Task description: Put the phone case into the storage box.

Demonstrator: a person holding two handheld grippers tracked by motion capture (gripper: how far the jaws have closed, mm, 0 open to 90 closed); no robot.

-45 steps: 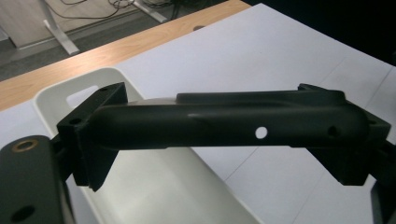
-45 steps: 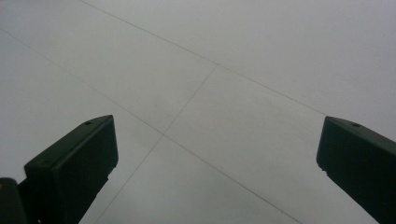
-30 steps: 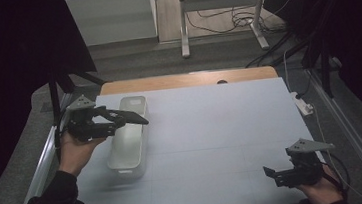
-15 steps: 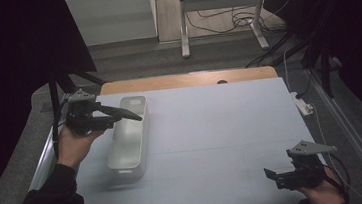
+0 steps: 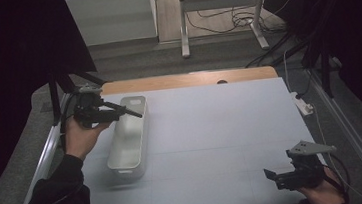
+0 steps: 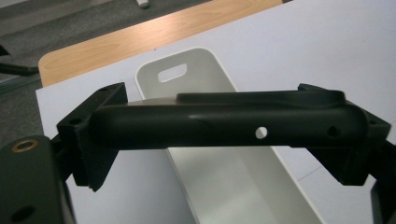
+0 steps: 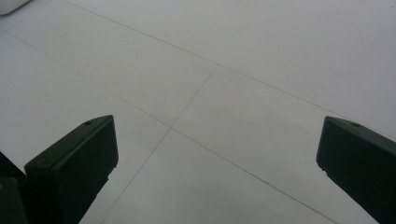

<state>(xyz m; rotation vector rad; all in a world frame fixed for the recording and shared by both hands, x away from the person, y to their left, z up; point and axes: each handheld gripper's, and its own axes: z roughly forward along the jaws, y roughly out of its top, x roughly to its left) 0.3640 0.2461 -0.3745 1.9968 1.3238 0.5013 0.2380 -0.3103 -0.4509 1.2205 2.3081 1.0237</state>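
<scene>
Since a second ago my left gripper (image 5: pixel 119 111) has drawn back toward the table's far left corner and now hangs over the far end of the white bin (image 5: pixel 128 137) rather than over its middle, while my right gripper (image 5: pixel 277 178) has stayed low at the near right corner. In my left gripper I am pinching a long black bar (image 6: pixel 224 125), which lies crosswise between the jaws in the left gripper view (image 6: pixel 224 126) and hides the middle of the bin (image 6: pixel 233 186) beneath it; the bin's far wall with its slot handle shows above the bar and its bare floor shows below it. The bin sits lengthwise on the left part of the pale table (image 5: pixel 221 128), well apart from my right hand (image 5: pixel 323 193). My right gripper's jaws are spread wide, with nothing between them but the seamed table surface (image 7: pixel 210 93) in the right gripper view (image 7: pixel 217 158). A strip of wooden edge (image 5: pixel 187 80) runs along the table's far side. A white power strip (image 5: pixel 302 104) lies just off the right edge, and cables (image 5: pixel 221 17) trail on the floor beyond around a metal stand (image 5: pixel 220 13).
</scene>
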